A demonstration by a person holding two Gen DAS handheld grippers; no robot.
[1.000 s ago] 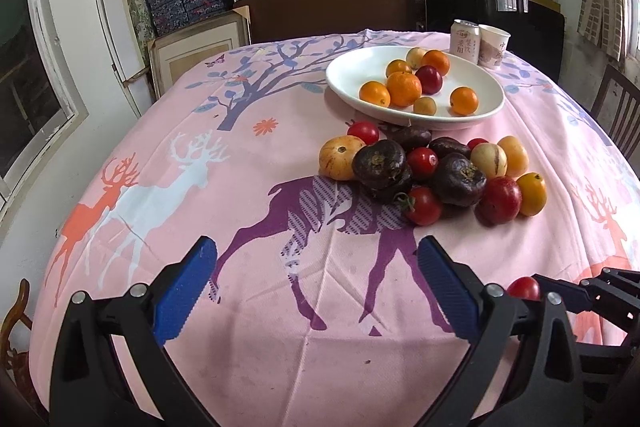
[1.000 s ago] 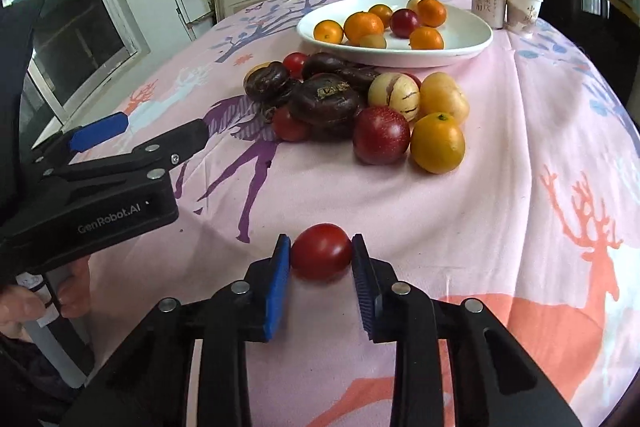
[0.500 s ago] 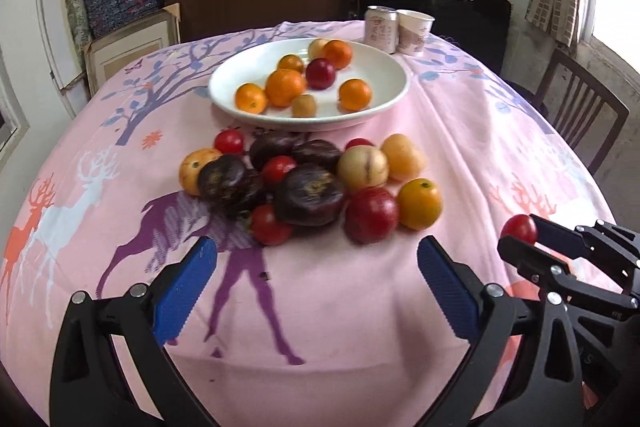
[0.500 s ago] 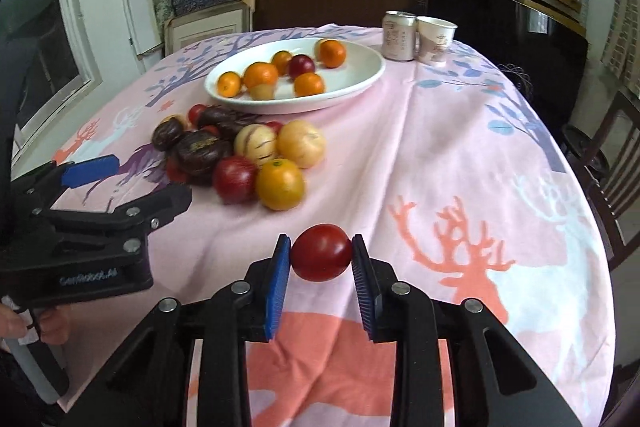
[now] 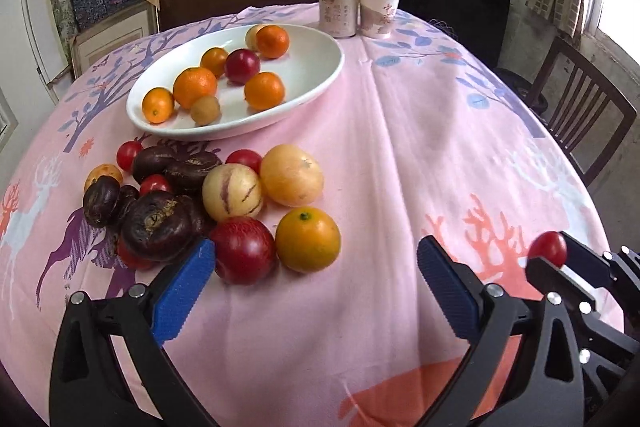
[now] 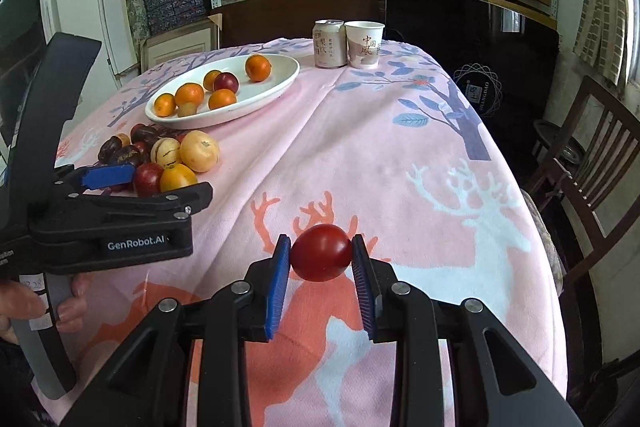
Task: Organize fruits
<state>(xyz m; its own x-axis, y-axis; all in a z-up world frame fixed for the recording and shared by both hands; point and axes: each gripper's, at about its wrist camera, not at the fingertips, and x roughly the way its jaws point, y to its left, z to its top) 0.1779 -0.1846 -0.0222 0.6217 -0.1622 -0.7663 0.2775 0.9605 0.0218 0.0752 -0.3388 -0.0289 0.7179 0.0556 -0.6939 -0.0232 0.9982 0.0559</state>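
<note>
Tomato sits clamped between the blue pads of the right hand-held gripper, carried above the pink worktop. The white plate lies ahead and to the left of it, beyond the loose fruit pile, so I judge the carry must run forward-left. The left hand-held gripper is nearer the pile, its jaws wide apart and holding nothing.
</note>
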